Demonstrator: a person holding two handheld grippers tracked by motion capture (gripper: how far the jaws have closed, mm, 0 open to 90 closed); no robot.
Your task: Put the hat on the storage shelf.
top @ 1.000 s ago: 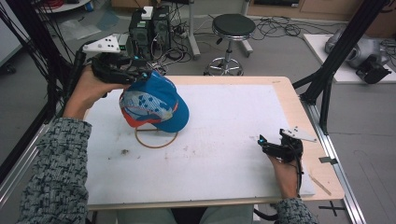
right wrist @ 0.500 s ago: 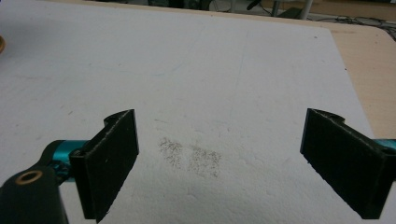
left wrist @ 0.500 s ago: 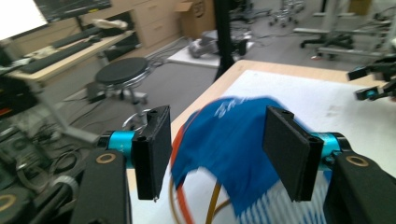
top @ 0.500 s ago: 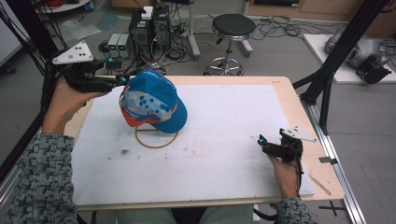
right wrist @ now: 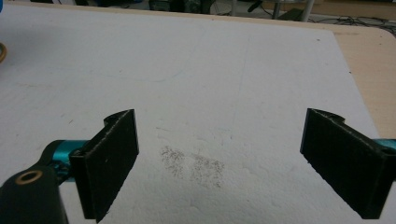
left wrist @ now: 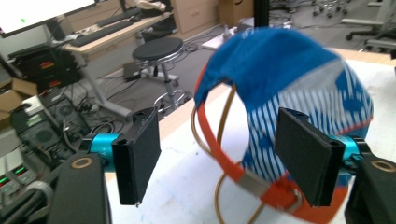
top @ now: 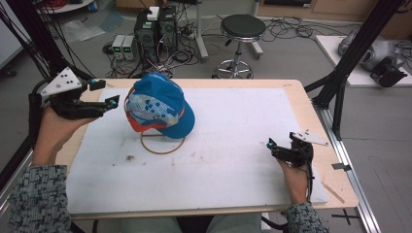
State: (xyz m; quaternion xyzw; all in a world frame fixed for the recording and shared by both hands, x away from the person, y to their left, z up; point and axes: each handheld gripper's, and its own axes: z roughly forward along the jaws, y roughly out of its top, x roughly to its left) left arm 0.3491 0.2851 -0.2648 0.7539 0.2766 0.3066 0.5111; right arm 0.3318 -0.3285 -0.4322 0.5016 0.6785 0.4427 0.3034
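Fingers, left: the left gripper [top: 99, 94] has its fingers [left wrist: 138, 158] apart with nothing pressed between them; they have just been opening, just left of the cap.
Fingers, right: the right gripper [top: 281, 148] rests near the right edge with its fingers [right wrist: 111, 161] wide apart over bare foam.
Cap: a blue fabric baseball cap with white dashes and orange trim [top: 160, 104] sits tilted on a thin brass wire ring stand [top: 163, 144], left of centre on the white foam-covered surface [top: 243, 141].
Strap: an orange back strap with a metal buckle [left wrist: 275, 189] faces the left gripper.
Change: the left gripper has drawn away from the cap toward the left edge; cap and right gripper are unmoved.
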